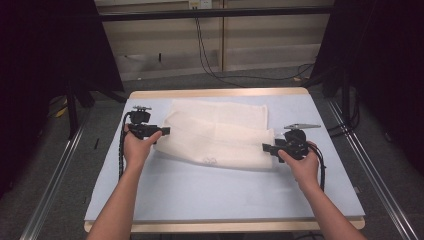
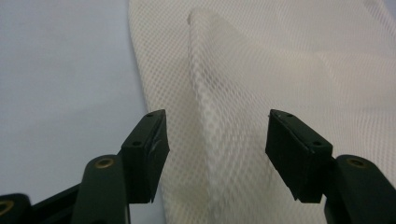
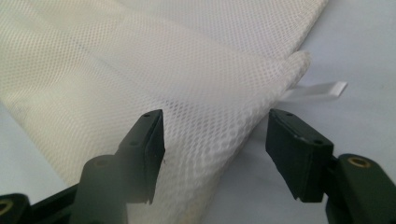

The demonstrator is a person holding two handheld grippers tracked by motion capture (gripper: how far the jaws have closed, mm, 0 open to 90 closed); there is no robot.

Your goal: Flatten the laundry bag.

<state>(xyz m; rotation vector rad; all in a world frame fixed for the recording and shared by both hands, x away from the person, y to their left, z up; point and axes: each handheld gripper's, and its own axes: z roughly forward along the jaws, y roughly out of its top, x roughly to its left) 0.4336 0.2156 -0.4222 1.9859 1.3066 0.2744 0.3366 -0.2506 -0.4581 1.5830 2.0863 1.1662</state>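
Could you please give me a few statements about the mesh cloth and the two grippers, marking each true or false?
1. The cream-white mesh cloth lies on the pale blue table mat. True.
2. The left gripper is clamped shut on the cloth. False: its fingers stand apart, the cloth's raised fold between them.
3. The right gripper has open fingers at the cloth's edge. True.
4. The cloth hangs off the table's front edge. False: it lies wholly on the mat.
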